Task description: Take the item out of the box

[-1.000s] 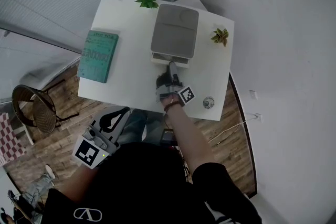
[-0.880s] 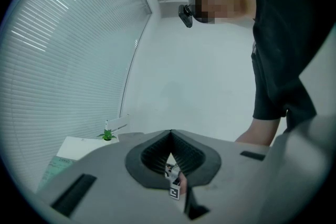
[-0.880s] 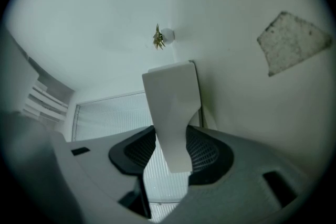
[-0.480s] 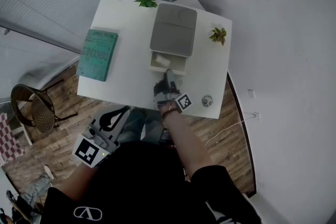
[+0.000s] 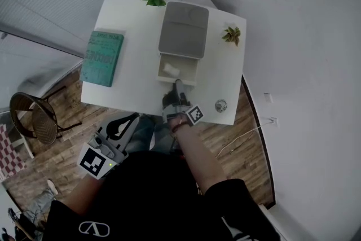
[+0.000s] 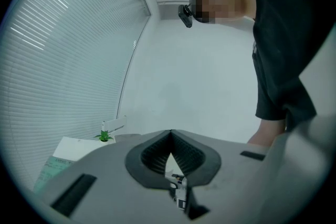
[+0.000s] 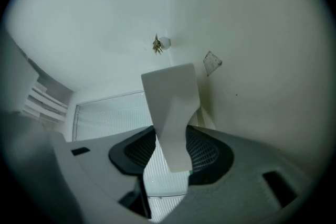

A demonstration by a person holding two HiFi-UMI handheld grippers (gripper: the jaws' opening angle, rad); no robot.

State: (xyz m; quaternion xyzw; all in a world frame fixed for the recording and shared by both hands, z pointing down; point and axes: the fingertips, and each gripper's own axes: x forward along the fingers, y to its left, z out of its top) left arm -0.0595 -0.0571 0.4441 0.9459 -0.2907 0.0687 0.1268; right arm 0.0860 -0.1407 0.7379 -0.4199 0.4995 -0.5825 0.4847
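While the right gripper [image 5: 177, 85] is clamping the tab [image 7: 170, 113] of the drawer [image 5: 190, 69] and the left gripper [image 6: 170, 134] is hanging closed and empty, over-pulling is risking the drawer dropping out of the box [image 5: 183, 31] with the item [image 5: 169, 70].

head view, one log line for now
right claw: shut on drawer | drawer: open, item inside | left claw: shut, empty

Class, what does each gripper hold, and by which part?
Right gripper: the drawer, by its white front tab. Left gripper: nothing, jaws shut.
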